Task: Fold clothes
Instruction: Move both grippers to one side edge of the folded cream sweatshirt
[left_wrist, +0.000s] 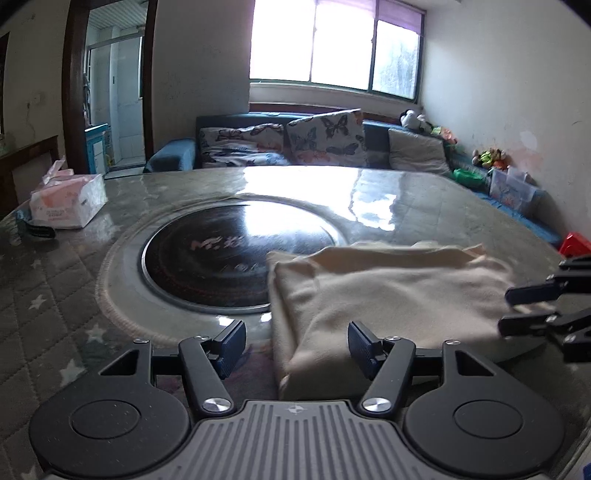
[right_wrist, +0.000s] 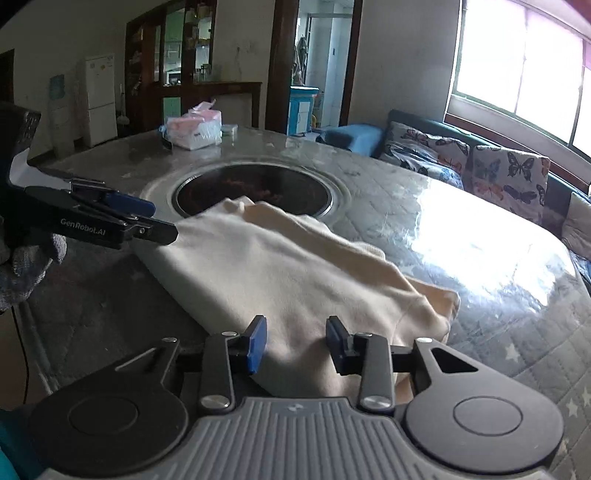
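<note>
A cream garment lies folded into a rectangle on the glass-topped table, partly over the round black hotplate. My left gripper is open and empty at the garment's near left corner. My right gripper is open and empty, its jaws astride the garment's near edge. The right gripper also shows at the right edge of the left wrist view. The left gripper shows at the left of the right wrist view, held by a gloved hand.
A pink and white tissue box stands at the table's far left; it also shows in the right wrist view. A sofa with butterfly cushions runs behind the table under a bright window. A dark strap lies by the box.
</note>
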